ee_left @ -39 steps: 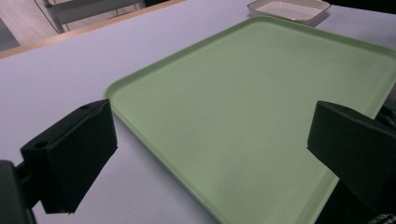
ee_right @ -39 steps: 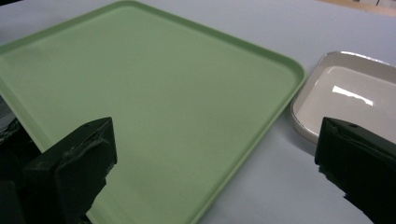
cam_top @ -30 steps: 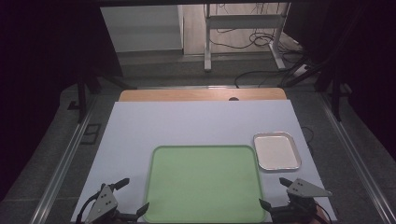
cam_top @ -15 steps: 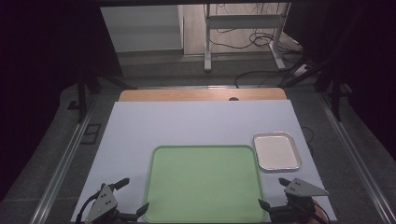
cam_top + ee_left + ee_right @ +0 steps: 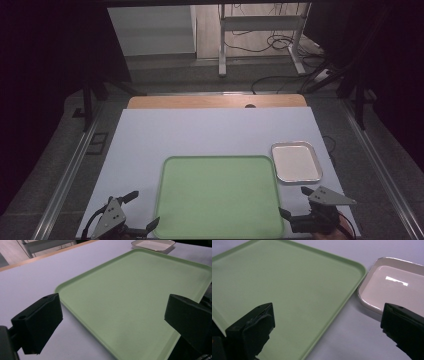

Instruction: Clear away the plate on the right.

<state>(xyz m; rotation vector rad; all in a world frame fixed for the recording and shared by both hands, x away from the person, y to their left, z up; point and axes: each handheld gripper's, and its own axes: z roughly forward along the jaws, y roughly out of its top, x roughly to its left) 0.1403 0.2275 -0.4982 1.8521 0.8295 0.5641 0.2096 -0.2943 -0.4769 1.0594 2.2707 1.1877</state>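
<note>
the flat light-green plastic tray (image 5: 218,196) lies on the pale table (image 5: 200,135) at its near edge, between the two claws, its long axis running left to right. the left claw (image 5: 141,211) sits at the tray's near left corner, the right claw (image 5: 296,201) at its near right corner; both are released, jaws spread wide and holding nothing. each is about equally near. the small white metal-rimmed dish (image 5: 296,163) stands just beside the tray's far right corner. tray and dish both look empty.
</note>
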